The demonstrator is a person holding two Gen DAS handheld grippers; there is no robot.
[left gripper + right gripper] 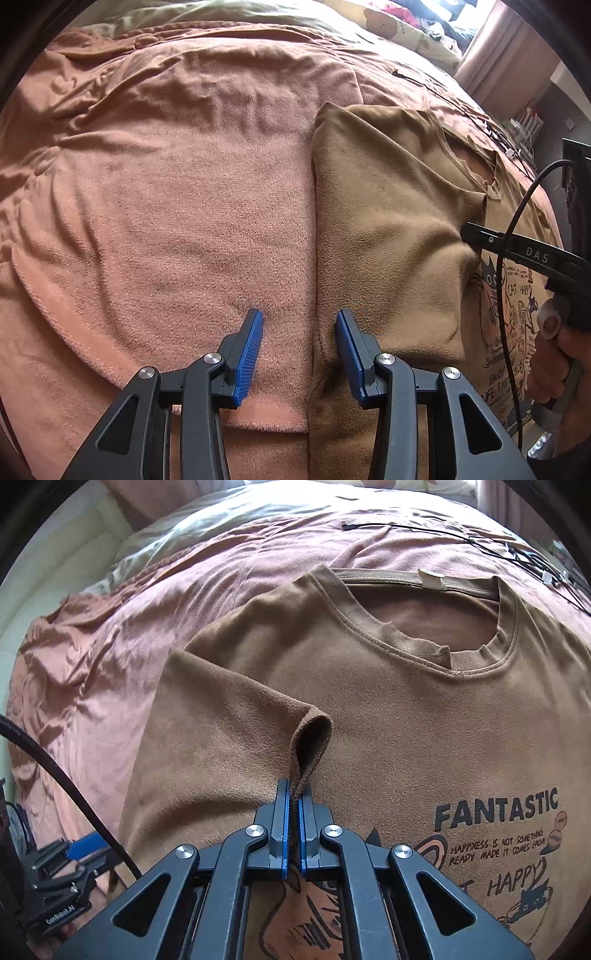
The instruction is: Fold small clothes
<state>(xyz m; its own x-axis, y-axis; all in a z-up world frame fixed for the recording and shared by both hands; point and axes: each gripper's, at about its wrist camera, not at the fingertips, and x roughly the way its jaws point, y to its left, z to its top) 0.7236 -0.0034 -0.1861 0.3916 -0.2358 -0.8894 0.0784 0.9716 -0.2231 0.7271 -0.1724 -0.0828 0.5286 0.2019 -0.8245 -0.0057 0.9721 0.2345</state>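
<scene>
A brown T-shirt [406, 709] with a "FANTASTIC" cat print lies face up on a pink blanket [92, 672]. Its left side is folded over the chest. My right gripper [294, 801] is shut on the hem of the folded sleeve [312, 738], which stands up as a small loop. In the left wrist view the shirt [388, 240] lies to the right. My left gripper [300, 321] is open, its fingers straddling the shirt's folded left edge just above the cloth. The right gripper [469, 229] shows there at the right, pinching the sleeve.
Thin black cables [461, 535] lie on the blanket beyond the collar. A pale green sheet [207, 528] and pillows [399, 26] lie at the far end of the bed. Curtains [506, 55] hang at the far right. The left gripper's body [62, 878] shows at the lower left.
</scene>
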